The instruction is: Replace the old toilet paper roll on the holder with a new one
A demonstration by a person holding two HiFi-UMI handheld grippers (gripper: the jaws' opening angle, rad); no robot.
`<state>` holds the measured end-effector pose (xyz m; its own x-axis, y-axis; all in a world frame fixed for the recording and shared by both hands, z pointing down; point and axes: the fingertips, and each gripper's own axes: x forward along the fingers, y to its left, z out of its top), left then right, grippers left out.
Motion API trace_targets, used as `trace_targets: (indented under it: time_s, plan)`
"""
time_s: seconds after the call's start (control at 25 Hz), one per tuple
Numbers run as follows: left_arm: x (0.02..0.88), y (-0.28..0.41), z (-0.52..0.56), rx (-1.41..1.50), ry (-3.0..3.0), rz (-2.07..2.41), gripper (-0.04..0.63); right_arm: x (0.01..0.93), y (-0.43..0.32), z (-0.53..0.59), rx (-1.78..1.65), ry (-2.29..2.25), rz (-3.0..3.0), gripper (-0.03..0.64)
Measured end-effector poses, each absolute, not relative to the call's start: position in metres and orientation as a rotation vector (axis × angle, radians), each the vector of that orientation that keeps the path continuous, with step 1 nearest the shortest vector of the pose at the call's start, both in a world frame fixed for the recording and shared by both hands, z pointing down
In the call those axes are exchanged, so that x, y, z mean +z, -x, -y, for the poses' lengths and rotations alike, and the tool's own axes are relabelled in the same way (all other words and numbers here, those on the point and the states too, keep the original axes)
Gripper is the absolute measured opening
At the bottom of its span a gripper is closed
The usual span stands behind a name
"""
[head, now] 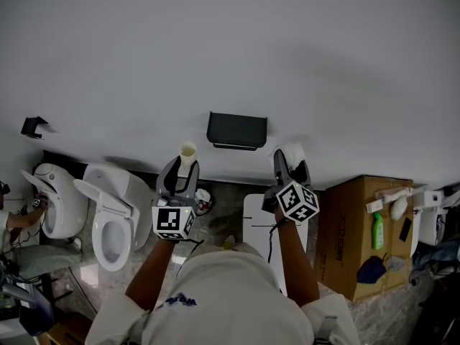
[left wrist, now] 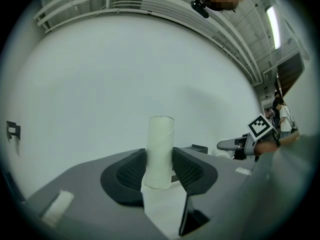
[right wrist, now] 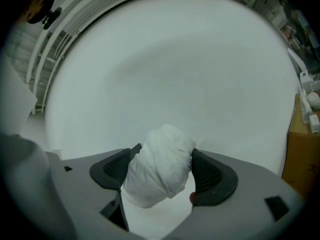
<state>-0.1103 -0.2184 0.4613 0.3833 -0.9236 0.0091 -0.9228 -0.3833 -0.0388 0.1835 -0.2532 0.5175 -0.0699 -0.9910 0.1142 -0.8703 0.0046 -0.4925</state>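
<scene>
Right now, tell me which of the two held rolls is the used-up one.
The bare cardboard tube in the left gripper; the roll in the right gripper is fat with white paper.

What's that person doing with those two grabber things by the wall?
A person is swapping toilet paper. The left gripper is shut on a bare cardboard tube, the old roll's core. The right gripper is shut on a soft white toilet paper roll. Both are held up near the black wall holder, neither touching it.
</scene>
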Motion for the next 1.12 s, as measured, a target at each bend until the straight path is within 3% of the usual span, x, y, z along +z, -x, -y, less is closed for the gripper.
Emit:
trace_targets:
  time_s: [1.12]
  plan:
    - [0.471,0.105,0.217,-0.072,2.63,-1.727,0.173,0.557,-0.163,0.299,-0.85,1.877,-1.828,0.383]
